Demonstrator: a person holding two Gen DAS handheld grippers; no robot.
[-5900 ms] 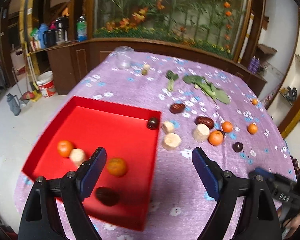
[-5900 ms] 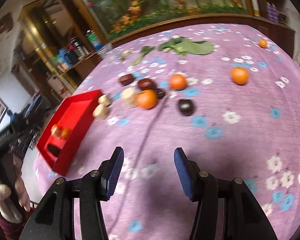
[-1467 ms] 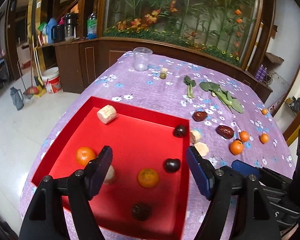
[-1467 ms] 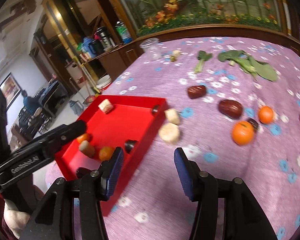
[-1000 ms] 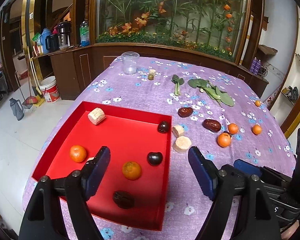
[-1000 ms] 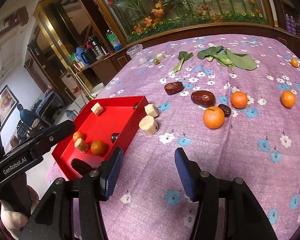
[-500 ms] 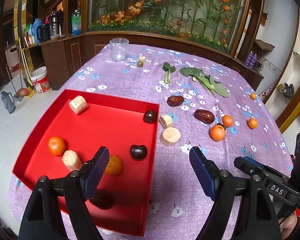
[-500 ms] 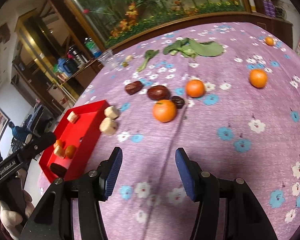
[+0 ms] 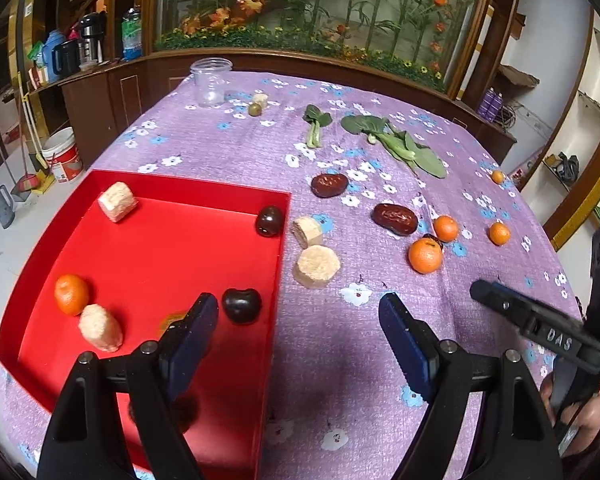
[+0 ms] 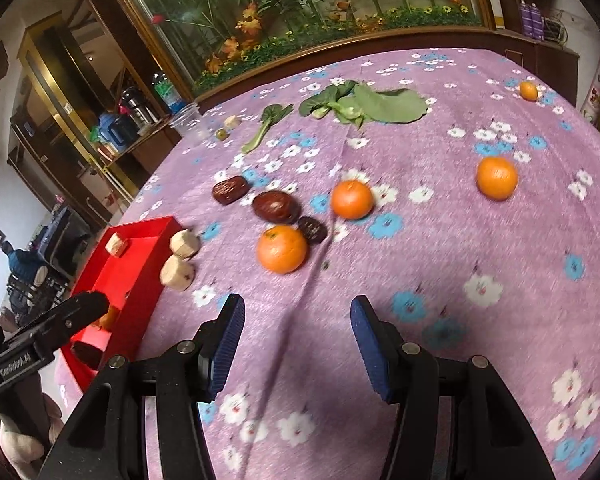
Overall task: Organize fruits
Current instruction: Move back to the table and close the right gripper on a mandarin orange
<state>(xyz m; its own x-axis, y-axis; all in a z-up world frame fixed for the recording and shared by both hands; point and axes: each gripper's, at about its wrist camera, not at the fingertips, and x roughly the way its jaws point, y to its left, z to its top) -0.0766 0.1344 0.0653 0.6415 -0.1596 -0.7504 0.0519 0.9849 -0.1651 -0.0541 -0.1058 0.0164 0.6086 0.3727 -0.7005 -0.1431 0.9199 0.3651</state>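
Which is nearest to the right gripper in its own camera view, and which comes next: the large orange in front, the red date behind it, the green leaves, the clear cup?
From the right gripper:
1. Large orange, just ahead, slightly left.
2. Red date, behind the orange.
3. Green leaves, far centre.
4. Clear cup, far left edge; close to the leaves in distance, so this order is uncertain.

Black gripper (image 9: 300, 332), blue ribbed pads (image 9: 404, 344)

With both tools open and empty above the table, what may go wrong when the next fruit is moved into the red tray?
1. The nearest orange touches a small dark fruit; a tool closing on it may knock that one away.
2. The round oranges could roll on the cloth.
3. Two pale chunks lie against the red tray wall and may be bumped in passing.
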